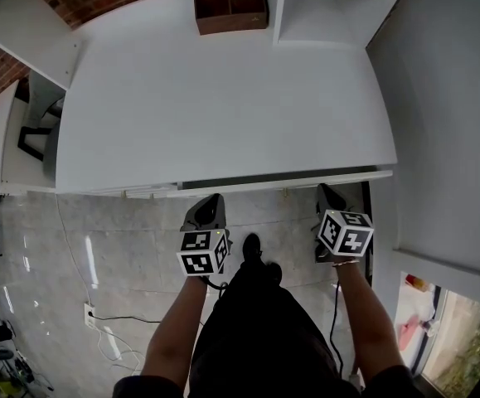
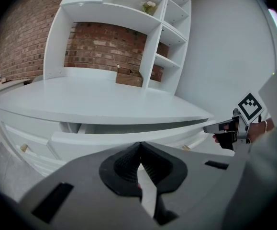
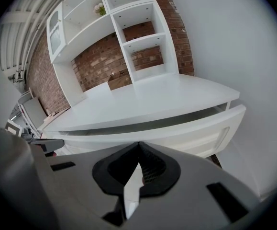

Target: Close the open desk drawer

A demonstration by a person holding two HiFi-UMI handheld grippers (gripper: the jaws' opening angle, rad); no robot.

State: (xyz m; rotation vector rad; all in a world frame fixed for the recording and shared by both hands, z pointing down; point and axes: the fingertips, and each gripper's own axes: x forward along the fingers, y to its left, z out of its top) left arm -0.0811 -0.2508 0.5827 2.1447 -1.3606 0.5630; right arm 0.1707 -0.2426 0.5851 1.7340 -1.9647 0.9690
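Observation:
The white desk [image 1: 223, 98] has a wide drawer [image 1: 285, 179] under its front edge, pulled out a little, with a dark gap above its front panel. My left gripper [image 1: 214, 201] is just in front of the drawer's left part, jaws shut and empty. My right gripper [image 1: 327, 192] is near the drawer's right end, also shut on nothing. In the left gripper view the drawer front [image 2: 124, 137] lies close ahead of the left gripper [image 2: 139, 145], and the right gripper [image 2: 223, 127] shows at the right. In the right gripper view the drawer front [image 3: 186, 128] spans the frame beyond the right gripper [image 3: 139, 145].
A brown wooden box [image 1: 230, 5] stands at the back of the desk, under white shelves [image 2: 128, 13] against a brick wall. A grey wall [image 1: 447, 98] bounds the desk's right side. A cable and socket [image 1: 90, 312] lie on the tiled floor. My shoe [image 1: 252, 245] is between the grippers.

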